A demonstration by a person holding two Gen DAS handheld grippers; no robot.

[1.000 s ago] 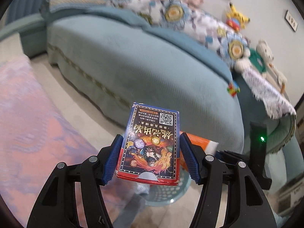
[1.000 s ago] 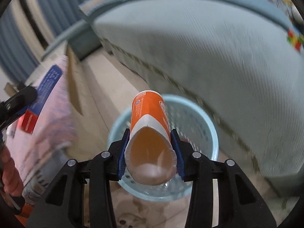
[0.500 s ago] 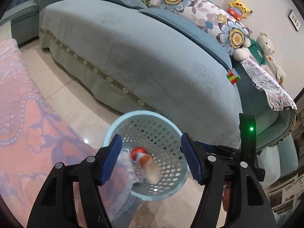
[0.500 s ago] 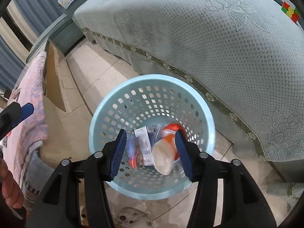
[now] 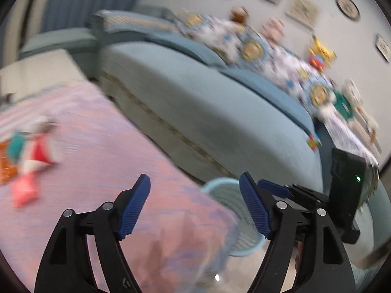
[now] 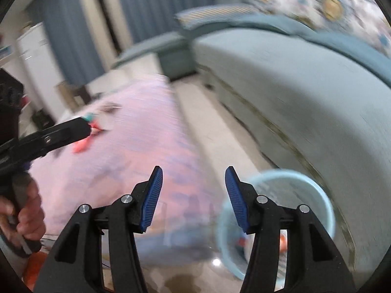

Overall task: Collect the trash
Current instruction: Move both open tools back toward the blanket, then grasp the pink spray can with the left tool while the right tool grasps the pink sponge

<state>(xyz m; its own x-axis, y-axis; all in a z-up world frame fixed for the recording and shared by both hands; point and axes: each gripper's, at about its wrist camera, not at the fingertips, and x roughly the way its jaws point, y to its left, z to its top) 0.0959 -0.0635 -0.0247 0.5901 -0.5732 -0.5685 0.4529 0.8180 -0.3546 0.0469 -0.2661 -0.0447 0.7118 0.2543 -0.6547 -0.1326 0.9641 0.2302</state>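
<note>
1. Left wrist view: my left tongs (image 5: 194,210) are spread wide and hold nothing, touching nothing. They hang over the pink cloth on the table (image 5: 102,146). Blurred wrappers (image 5: 27,151) lie far left on it, likely the trash left to collect. The basket (image 5: 227,195) stands on the floor beside the sofa (image 5: 220,112).

2. Right wrist view: my right tongs (image 6: 194,197) are also released and empty, with the basket (image 6: 320,197) just right of them, some trash showing inside. The left tongs (image 6: 73,127) reach toward the wrappers (image 6: 84,144).
</note>
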